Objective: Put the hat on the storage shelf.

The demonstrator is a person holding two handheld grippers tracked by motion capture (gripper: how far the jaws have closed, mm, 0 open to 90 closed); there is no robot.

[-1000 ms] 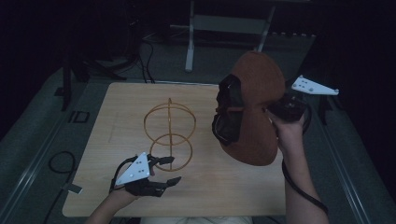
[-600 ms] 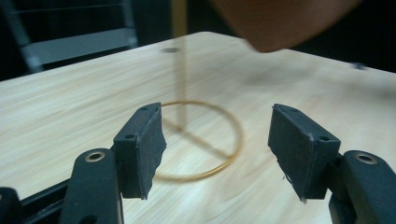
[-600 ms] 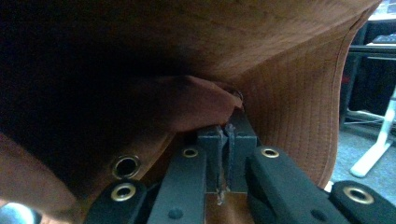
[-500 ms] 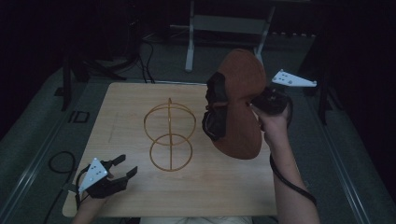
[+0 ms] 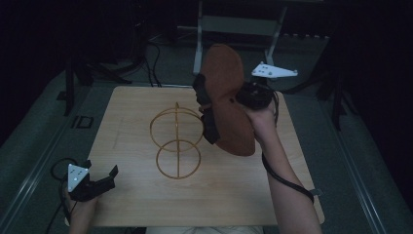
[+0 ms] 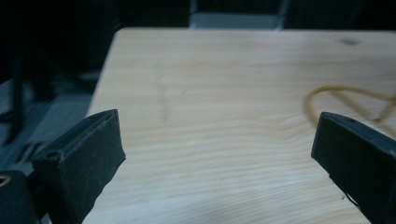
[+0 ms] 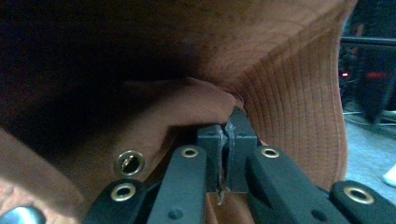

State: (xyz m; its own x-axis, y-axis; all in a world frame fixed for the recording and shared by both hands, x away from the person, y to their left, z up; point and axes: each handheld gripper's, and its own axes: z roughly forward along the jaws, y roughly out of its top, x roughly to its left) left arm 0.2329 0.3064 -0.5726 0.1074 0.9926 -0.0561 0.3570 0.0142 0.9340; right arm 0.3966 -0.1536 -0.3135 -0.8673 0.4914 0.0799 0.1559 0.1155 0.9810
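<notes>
A brown hat with a black band hangs tilted in the air above the table's back right, just right of a gold wire stand. My right gripper is shut on the hat's fabric. In the right gripper view its jaws meet on a fold of the cloth, with the stitched brim and a metal eyelet close by. At the table's front left corner my left gripper stands open, holding nothing. The left gripper view has the jaws wide apart over bare wood, the wire stand at right.
The wooden table has dark floor, cables and a metal frame beyond its far edge. A cable trails from the right gripper along the forearm. Bare wood lies between the left gripper and the stand.
The left gripper has pulled away from the stand to the front left corner. The right gripper has carried the hat up and leftward, closer to the stand.
</notes>
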